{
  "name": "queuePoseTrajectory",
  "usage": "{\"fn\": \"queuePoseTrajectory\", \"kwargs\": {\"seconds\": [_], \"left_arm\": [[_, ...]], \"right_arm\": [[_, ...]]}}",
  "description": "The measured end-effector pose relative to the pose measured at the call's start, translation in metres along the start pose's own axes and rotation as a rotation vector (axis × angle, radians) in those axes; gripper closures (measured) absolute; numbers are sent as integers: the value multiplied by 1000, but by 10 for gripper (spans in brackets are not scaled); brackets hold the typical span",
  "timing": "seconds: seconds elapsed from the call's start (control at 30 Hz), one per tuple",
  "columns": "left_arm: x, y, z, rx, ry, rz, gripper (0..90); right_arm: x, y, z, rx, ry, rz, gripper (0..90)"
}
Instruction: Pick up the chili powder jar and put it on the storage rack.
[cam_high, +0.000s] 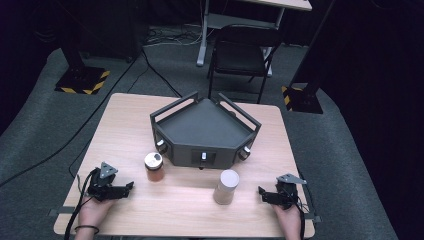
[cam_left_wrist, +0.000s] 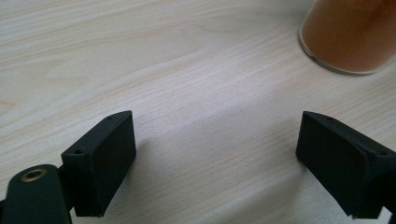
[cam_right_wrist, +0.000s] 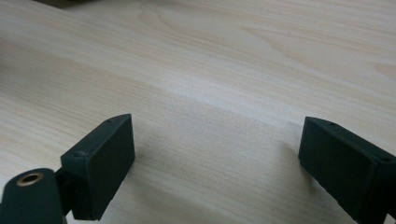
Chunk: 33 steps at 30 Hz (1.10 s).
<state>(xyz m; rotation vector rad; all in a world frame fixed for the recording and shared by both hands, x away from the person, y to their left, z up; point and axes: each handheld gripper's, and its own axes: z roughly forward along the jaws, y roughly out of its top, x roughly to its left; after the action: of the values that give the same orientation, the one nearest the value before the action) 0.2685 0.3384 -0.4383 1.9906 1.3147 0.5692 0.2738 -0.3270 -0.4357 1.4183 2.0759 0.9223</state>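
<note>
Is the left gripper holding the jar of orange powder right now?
No, the left gripper has its jaws wide apart over bare table, with the jar standing clear ahead of them.

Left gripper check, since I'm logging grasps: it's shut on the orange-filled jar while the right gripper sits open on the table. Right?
Not quite. The left gripper is open too, with bare table between its jaws; the orange-filled jar stands apart, per the left gripper view. The right gripper is open.

Both hands low at near edge, grippers empty.
L hand (cam_high: 94, 210) holds left gripper (cam_high: 131, 186) at the L side, pointing inward to the R; jaws wide apart, nothing btwn them. R hand (cam_high: 288, 218) holds right gripper (cam_high: 261, 192) at the R side, pointing inward to the L; jaws likewise spread, nothing gripped. Both grippers lie roughly level, well apart from each other.
</note>
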Motion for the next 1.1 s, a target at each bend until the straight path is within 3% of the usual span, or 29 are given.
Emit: {"fn": "queuePoseTrajectory", "kwargs": {"seconds": [1.1], "left_arm": [[-2,6,6,15,7,-7,33]], "right_arm": [[-1,3,3,10,6,-4,41]]}}
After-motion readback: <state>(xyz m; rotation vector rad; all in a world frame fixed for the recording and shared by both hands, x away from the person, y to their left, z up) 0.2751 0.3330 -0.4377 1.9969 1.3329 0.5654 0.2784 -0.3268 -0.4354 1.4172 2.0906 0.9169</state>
